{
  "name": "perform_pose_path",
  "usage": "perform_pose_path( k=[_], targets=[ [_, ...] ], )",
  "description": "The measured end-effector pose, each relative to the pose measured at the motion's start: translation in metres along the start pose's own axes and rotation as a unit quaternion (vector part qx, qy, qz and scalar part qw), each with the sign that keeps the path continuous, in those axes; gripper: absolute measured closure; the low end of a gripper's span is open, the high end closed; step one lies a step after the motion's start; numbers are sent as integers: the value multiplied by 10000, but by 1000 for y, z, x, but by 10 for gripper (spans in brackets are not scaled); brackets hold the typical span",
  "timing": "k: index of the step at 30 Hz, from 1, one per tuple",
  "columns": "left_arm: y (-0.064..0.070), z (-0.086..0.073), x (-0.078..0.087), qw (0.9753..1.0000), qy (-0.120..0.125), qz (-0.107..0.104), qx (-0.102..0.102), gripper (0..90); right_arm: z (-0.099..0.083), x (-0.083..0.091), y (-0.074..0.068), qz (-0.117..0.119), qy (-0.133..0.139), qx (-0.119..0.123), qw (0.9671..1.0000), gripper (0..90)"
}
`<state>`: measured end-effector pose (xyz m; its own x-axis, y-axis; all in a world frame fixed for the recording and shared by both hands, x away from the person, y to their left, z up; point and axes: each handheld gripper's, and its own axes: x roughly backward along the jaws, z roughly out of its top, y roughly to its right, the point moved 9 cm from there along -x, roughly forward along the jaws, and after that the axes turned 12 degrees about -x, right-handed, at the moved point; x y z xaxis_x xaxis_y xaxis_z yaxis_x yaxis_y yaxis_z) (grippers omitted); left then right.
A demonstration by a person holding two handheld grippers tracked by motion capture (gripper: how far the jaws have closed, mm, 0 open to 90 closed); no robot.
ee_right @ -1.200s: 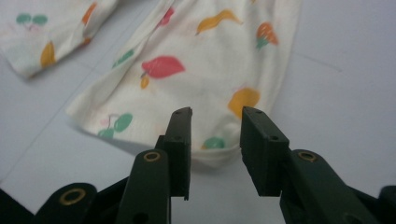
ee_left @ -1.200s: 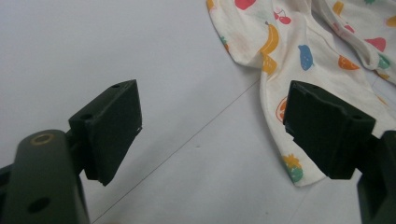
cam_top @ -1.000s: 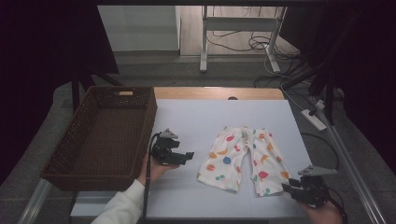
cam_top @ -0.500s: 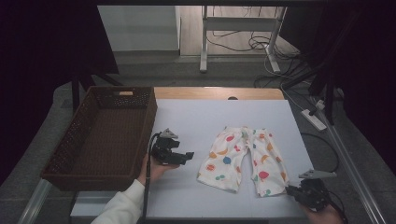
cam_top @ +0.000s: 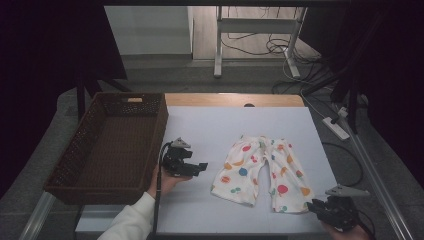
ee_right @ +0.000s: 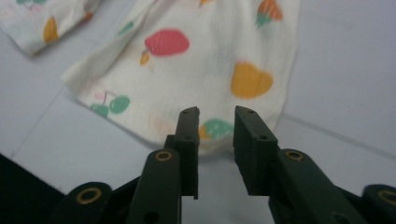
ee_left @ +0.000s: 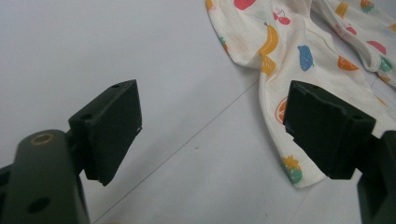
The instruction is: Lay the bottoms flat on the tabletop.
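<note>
My left claw wide open, empty, just left of fruit-print baby trousers lying flat mid-table. My right claw narrowly parted, empty, at trouser-leg hem near table's front right corner.

On the table, the basket sits left of the trousers, well apart.

Bare table beside shorts, basket far left
</note>
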<state>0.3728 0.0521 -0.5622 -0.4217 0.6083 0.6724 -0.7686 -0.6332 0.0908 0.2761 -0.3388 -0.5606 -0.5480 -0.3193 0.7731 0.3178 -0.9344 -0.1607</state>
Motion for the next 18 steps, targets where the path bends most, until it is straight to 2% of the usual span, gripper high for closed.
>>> perform_pose_path(
  k=[4,6,12,15,18],
  targets=[
    [0,0,0,10000,0,-3,-8,185,16,2,6,-53,226,-73,9997,635],
    [1,0,0,10000,-3,-2,-18,185,19,-2,10,-31,185,-137,9997,635],
    [0,0,0,10000,-7,-7,-8,185,5,-20,22,-47,-135,-237,9996,665],
    [0,0,0,10000,-14,-11,-3,185,-3,-20,24,-31,-221,-247,9994,701],
    [1,0,-1,10000,-14,-11,-14,185,-5,-17,25,-130,-265,-165,9994,737]
  ],
)
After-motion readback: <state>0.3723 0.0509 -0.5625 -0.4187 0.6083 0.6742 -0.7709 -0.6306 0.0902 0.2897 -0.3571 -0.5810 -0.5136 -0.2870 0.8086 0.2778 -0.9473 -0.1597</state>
